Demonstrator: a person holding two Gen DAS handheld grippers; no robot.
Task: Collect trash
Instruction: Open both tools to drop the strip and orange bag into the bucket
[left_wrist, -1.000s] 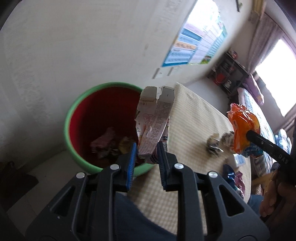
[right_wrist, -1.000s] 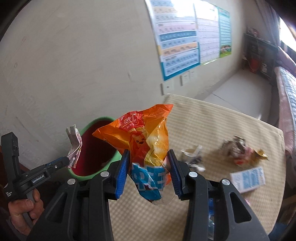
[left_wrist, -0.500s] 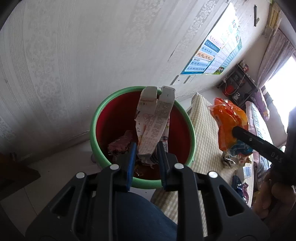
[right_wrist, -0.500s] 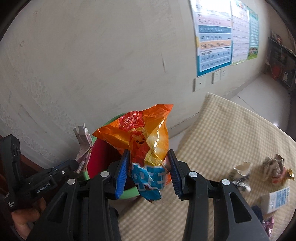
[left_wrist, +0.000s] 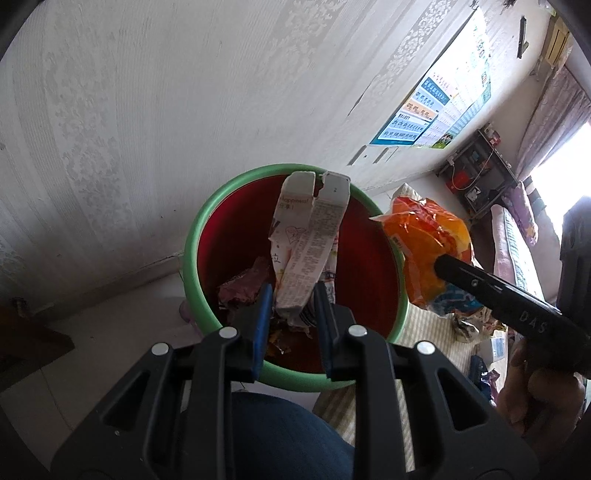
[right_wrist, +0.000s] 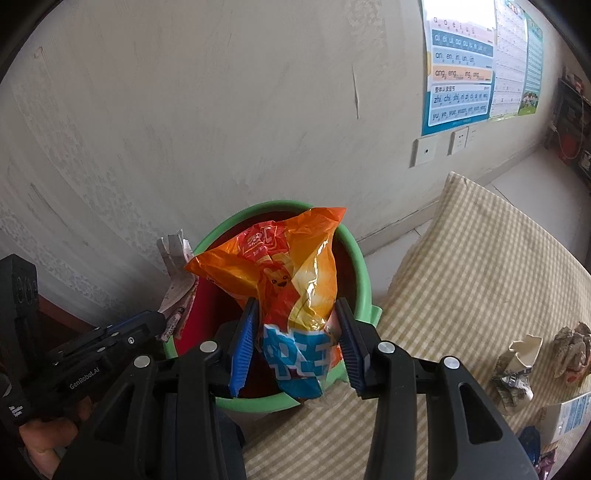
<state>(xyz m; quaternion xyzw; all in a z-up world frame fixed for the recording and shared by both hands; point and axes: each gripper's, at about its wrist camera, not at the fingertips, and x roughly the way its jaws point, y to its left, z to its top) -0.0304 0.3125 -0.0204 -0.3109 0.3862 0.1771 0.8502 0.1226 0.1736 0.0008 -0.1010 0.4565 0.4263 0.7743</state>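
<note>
My left gripper (left_wrist: 291, 314) is shut on a flattened white paper carton (left_wrist: 310, 247), which stands up over the mouth of the red bin with a green rim (left_wrist: 192, 266). Crumpled wrappers (left_wrist: 240, 288) lie at the bin's bottom. My right gripper (right_wrist: 295, 339) is shut on an orange and blue snack bag (right_wrist: 291, 280), hanging over the same bin (right_wrist: 362, 273). In the left wrist view the snack bag (left_wrist: 424, 243) sits at the bin's right rim, held by the right gripper's black finger (left_wrist: 491, 291). In the right wrist view the carton (right_wrist: 177, 277) and the left gripper (right_wrist: 155, 325) show at the bin's left side.
A table with a checked cloth (right_wrist: 480, 277) stands right of the bin, bearing crumpled trash (right_wrist: 517, 365), a wad (right_wrist: 572, 347) and a small blue-white box (right_wrist: 569, 413). A white wall (right_wrist: 221, 129) with posters (right_wrist: 461, 66) rises behind. A person's knee in blue (left_wrist: 288, 435) is below the bin.
Both grippers have swung left from the table to over the bin and lowered. The carton and the snack bag stay gripped. The bin now fills the middle of both views.
</note>
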